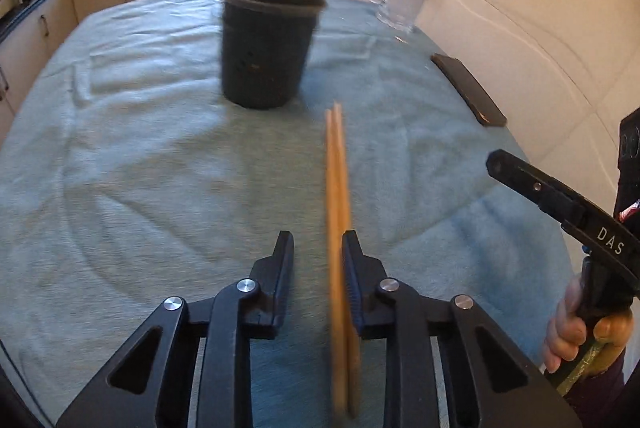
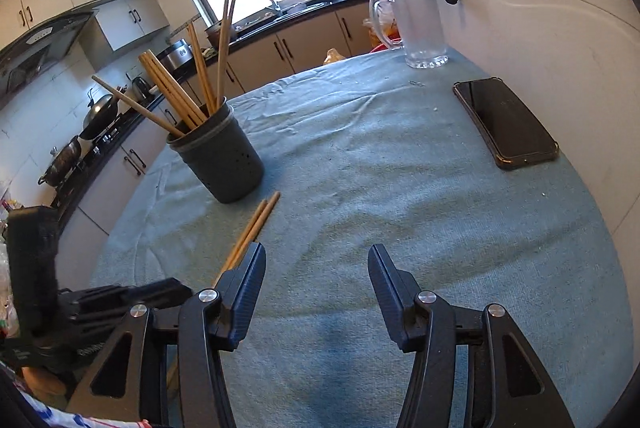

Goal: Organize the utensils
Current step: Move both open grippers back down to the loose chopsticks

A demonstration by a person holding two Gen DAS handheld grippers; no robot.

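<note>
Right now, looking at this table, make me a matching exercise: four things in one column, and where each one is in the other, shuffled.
Things:
1. phone
2. glass jug
3. dark cup
4. loose chopsticks

Places:
A. between the left gripper's open jaws
B. far corner by the wall
C. flat on the cloth by the wall
D. mid-table, full of chopsticks

Pairs: 1-C, 2-B, 3-D, 4-A

The left black two-finger gripper [image 1: 318, 248] has its fingers a little apart. The right black two-finger gripper [image 2: 317, 260] has its fingers wide apart, holding nothing.
</note>
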